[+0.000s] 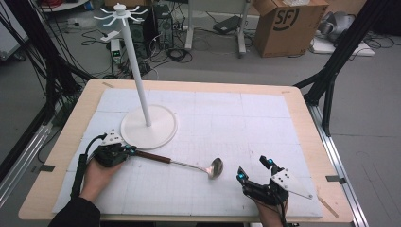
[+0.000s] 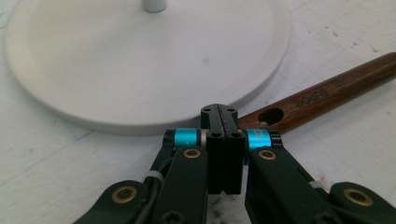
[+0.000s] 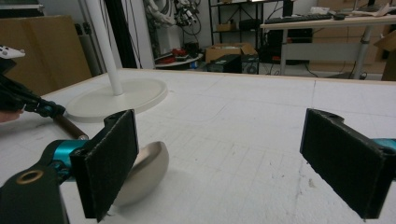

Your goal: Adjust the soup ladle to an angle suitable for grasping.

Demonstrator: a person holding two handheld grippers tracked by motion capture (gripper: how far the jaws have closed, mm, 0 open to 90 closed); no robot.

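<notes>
In the high view we see a ladle (image 1: 182, 164) lying flat on the white mat of the table (image 1: 61, 142), left of centre in the lower part of the frame, its dark wooden handle pointing left and its shiny metal bowl to the right. Our left gripper (image 1: 126, 151), at lower left, has its jaws pressed together right at the handle's tip, just beside the round base of a tall white hanging stand (image 1: 149, 125); in the left gripper view the jaws look fully closed against each other with the handle end and its hanging hole just beyond them, so we cannot tell whether they actually pinch the wood. Our right gripper (image 1: 254, 169), at lower right, has its jaws spread wide and holds nothing, a little right of the bowl. We judge the ladle stiff and fairly light but bowl-heavy, so held by the tip alone it would likely droop or swing. The polished metal looks slippery; the wood offers the surer hold, best taken farther up the handle.
</notes>
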